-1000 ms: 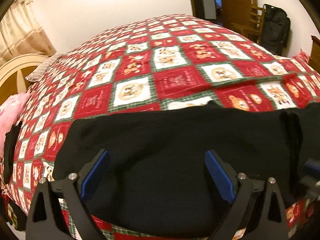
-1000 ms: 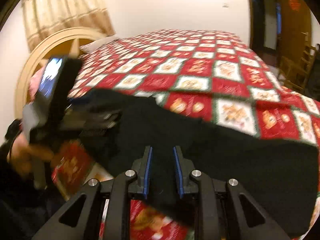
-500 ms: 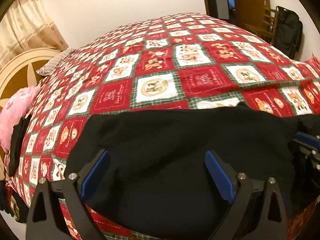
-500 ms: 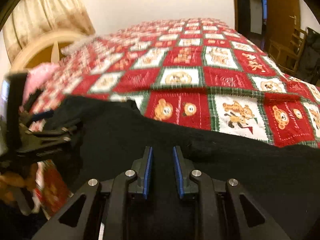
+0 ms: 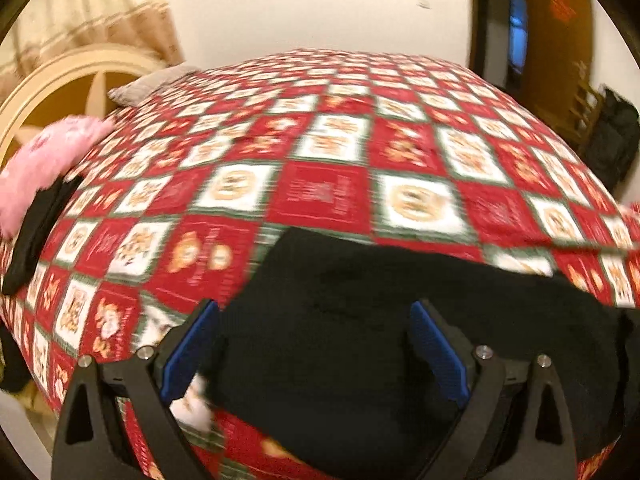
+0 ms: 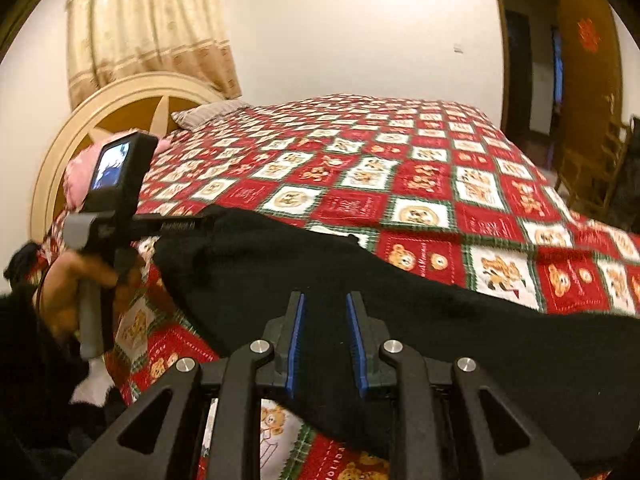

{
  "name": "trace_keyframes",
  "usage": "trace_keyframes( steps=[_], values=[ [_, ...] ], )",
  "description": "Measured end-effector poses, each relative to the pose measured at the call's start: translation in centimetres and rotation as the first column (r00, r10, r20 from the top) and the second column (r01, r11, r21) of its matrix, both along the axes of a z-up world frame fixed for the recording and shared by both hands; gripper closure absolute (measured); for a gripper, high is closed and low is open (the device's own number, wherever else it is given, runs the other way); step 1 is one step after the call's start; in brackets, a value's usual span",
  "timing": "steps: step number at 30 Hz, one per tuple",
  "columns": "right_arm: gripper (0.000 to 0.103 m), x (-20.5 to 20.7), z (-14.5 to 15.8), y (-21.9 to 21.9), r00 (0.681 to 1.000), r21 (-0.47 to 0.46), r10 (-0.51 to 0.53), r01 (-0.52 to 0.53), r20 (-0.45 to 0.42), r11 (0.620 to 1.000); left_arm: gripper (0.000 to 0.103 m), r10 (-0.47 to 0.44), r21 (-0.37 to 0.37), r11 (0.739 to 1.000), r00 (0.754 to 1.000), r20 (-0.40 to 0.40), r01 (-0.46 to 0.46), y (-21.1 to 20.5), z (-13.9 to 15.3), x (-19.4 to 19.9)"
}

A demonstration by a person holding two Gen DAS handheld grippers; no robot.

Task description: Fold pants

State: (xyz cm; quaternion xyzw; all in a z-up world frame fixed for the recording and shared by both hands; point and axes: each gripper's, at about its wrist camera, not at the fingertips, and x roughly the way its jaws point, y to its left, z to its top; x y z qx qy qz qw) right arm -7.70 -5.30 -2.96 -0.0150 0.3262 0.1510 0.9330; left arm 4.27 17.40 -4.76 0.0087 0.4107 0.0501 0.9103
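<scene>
Black pants (image 5: pixel 360 320) lie across the near edge of a bed with a red and white Christmas quilt (image 5: pixel 320 160). My left gripper (image 5: pixel 316 344) is open, its blue pads wide apart over the pants' left end. In the right wrist view the pants (image 6: pixel 440 320) stretch from left to right. My right gripper (image 6: pixel 325 344) has its pads close together with black fabric between them. The left gripper's body (image 6: pixel 116 200) and the hand holding it show at the left, by the pants' end.
A pink fluffy item (image 5: pixel 44 164) and a dark garment (image 5: pixel 36 236) lie at the bed's left side. A round cream headboard (image 6: pixel 120 104) and a striped pillow (image 6: pixel 208 114) are at the far left. A wooden chair (image 6: pixel 592 168) and a dark doorway stand on the right.
The left gripper has shifted left, so the pants' left edge now lies between its pads. The right gripper has risen and turned left, still pinching the fabric.
</scene>
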Motion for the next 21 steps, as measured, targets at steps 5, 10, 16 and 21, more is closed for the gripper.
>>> trace_keyframes(
  steps=[5, 10, 16, 21],
  values=[
    [0.071, -0.2, -0.3, 0.4, 1.0, 0.001, 0.026, -0.026, -0.017, 1.0, 0.006, 0.079, -0.122, 0.989, 0.996, -0.044, -0.084, 3.1, -1.8, 1.5],
    [0.059, -0.3, -0.2, 0.2, 1.0, 0.005, 0.014, -0.014, -0.015, 1.0, 0.007, 0.075, -0.173, 0.981, 0.994, -0.085, -0.088, 3.1, -3.4, 1.8],
    [0.059, -0.3, -0.1, -0.2, 1.0, 0.025, -0.009, 0.01, -0.019, 1.0, 0.019, 0.057, -0.157, 0.985, 0.996, -0.074, -0.068, 2.8, -3.3, 1.4],
    [0.059, -0.2, -0.2, -0.8, 0.999, 0.047, -0.035, 0.037, -0.034, 0.998, 0.043, 0.024, -0.145, 0.989, 0.998, -0.065, -0.033, 2.3, -2.9, 1.2]
  ],
)
